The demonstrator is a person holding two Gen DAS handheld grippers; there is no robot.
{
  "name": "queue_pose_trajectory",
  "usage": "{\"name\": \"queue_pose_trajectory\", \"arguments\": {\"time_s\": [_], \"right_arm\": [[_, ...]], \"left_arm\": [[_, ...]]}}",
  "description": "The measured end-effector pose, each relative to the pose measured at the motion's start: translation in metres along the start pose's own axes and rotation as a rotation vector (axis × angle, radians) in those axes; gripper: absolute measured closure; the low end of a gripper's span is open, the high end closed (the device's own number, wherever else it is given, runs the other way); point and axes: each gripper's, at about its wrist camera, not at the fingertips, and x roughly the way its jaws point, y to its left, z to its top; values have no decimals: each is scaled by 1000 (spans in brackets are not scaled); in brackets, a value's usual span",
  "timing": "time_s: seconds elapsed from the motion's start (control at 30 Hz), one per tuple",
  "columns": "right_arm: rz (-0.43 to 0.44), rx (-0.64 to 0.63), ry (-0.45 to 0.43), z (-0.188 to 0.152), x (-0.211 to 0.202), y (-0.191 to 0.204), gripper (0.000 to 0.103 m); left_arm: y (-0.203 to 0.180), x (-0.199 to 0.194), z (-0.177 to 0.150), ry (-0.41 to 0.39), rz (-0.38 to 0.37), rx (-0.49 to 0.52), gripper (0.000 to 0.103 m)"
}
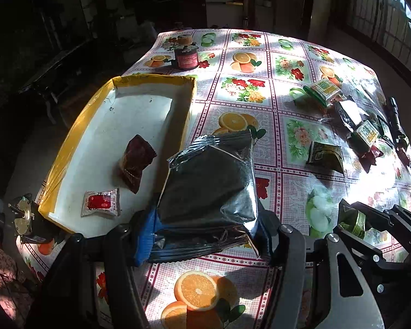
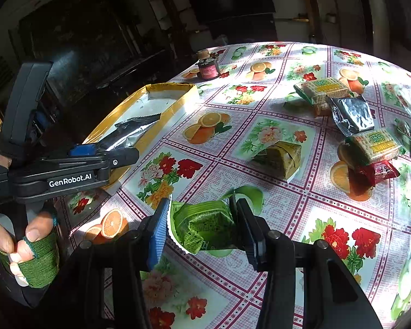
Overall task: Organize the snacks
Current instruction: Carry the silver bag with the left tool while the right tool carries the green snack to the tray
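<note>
1. The desk (image 1: 285, 181) wears a glossy, smooth printed oilcloth of fruit and flowers.
2. The black packet (image 1: 209, 181) in the left tool (image 1: 205, 235) is shiny, crinkled foil.
3. The green packet (image 2: 202, 224) in the right tool (image 2: 202, 229) is clear, glossy plastic film.
4. The tray (image 1: 76, 126) looks like matt white card, its rim bound in shiny yellow tape.
5. The tool pads (image 2: 158, 231) are ribbed blue, rubber-like.
6. The hand (image 2: 27, 244) wears green knitted cloth.

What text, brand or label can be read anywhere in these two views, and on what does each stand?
"GenRobot.AI": white print on the black body of the left gripper, right wrist view.
Beside it, small white lines cut off at the frame edge, ending "Acquisition System".
Yellow-labelled cracker packs: characters too blurred to read.
Dark round jar with a pink label: unreadable.
Small red-and-white sachet: unreadable.
</note>
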Motion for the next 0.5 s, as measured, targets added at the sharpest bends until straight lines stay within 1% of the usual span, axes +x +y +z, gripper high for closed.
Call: {"name": "queue_pose_trajectory", "arguments": {"time_s": [0.27,0.5], "right_arm": [[21,-35,-3,8,6,18,55],[43,-65,1,18,16,33,55]], "left_arm": [[19,-9,1,-30,30,-28,41],[39,-10,2,-35,48,-61,41]]}}
